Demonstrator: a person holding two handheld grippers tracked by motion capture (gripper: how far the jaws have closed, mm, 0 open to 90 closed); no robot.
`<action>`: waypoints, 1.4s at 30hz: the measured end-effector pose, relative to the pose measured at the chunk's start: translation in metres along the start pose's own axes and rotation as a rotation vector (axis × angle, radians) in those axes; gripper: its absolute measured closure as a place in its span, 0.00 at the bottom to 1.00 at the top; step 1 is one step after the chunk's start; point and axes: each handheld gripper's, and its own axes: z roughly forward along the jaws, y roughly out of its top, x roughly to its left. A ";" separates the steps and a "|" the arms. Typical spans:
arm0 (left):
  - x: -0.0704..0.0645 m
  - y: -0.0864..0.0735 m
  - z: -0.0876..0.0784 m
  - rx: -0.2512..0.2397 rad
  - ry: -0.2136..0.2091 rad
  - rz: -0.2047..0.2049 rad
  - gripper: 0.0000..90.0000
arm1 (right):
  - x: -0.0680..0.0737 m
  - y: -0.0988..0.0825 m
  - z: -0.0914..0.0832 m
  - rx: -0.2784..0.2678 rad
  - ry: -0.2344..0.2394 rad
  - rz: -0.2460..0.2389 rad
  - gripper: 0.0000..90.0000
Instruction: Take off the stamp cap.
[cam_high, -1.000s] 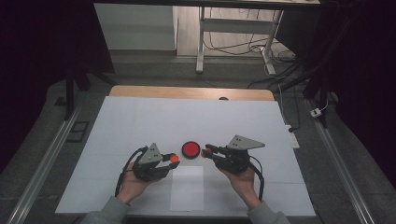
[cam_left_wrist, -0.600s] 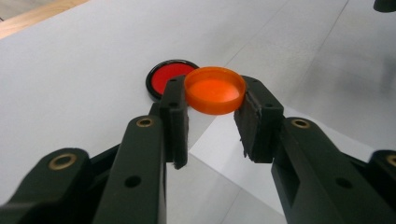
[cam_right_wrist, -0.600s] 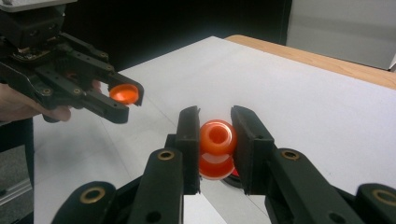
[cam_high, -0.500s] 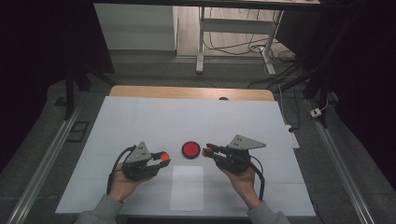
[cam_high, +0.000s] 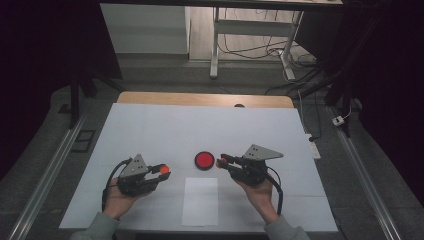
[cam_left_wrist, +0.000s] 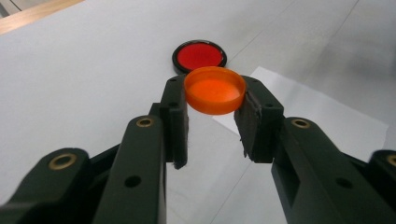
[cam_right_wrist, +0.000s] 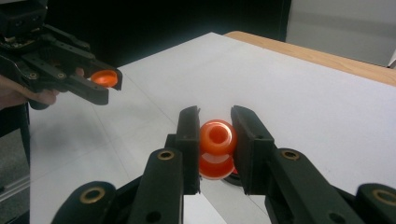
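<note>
My left gripper (cam_high: 163, 170) (cam_left_wrist: 214, 95) is shut on an orange cap (cam_left_wrist: 215, 89) (cam_high: 164, 170), held flat just above the white table cover. My right gripper (cam_high: 220, 161) (cam_right_wrist: 215, 140) is shut on a small orange bottle (cam_right_wrist: 216, 147), whose open neck faces the camera in the right gripper view. A round red disc with a black rim (cam_high: 204, 160) (cam_left_wrist: 199, 56) lies on the cover between the two grippers, right next to the right gripper's tips. The right gripper view also shows the left gripper with the cap (cam_right_wrist: 103, 77) at the upper left.
A white sheet of paper (cam_high: 200, 200) lies on the white table cover (cam_high: 200, 130) near the front edge, between the hands. A wooden strip (cam_high: 205, 99) runs along the table's far edge. Metal rails flank the table on both sides.
The left gripper, with the orange cap in it, has drawn back to the left, away from the red disc. The right gripper has stayed where it was.
</note>
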 end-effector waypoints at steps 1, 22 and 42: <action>0.001 -0.002 -0.001 0.000 0.003 -0.004 0.73 | 0.000 0.000 0.000 0.002 0.000 0.000 0.80; 0.003 -0.030 -0.025 0.018 0.058 -0.036 0.73 | -0.004 -0.001 -0.001 -0.002 -0.014 0.002 0.80; 0.007 -0.035 -0.029 0.024 0.067 -0.048 0.73 | -0.007 0.004 0.008 0.000 -0.025 -0.014 0.80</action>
